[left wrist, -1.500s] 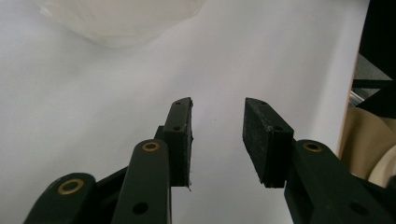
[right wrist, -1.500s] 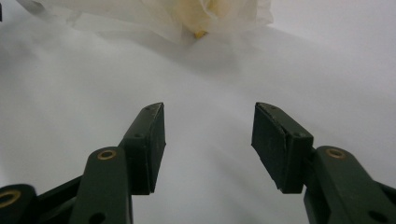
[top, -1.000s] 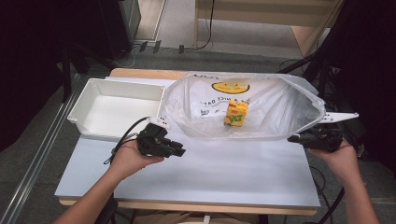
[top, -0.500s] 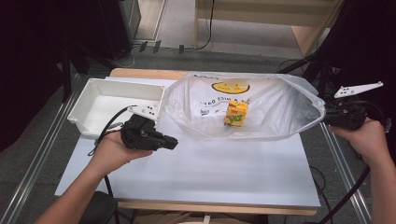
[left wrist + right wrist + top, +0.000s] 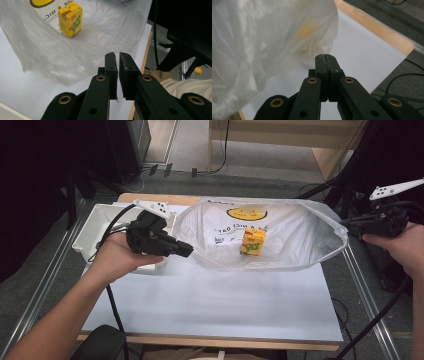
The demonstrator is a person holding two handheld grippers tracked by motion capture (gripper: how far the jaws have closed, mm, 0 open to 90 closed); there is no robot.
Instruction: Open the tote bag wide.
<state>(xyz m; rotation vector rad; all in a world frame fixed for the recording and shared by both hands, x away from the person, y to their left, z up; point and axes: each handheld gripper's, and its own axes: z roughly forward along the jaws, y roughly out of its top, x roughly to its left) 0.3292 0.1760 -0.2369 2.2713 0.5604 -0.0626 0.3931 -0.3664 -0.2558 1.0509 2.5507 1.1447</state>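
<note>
Bag [image 5: 295, 235] lies across the far half of the table [image 5: 210, 305], mouth gaping toward us, with the carton [image 5: 253, 242] upright inside near the middle. At far left sits the tray [image 5: 95, 227]. Next comes the left gripper [image 5: 186, 251], raised, its tip just beside the bag's left rim. Its jaws have just been closing and now stand almost together with a thin slit. In the left gripper view we see no film between them, and the bag hangs just ahead and to one side. At the far right, the right gripper [image 5: 347, 222] meets the right rim with its jaws pressed fully together. Whether they pinch film we cannot tell.

We judge the step to be lifting the bag by its two rims. To do it well, we should make sure each side truly has film in its bite. We should raise both hands evenly so the carton stays settled at the bottom, and keep the mouth level so nothing tips out.
</note>
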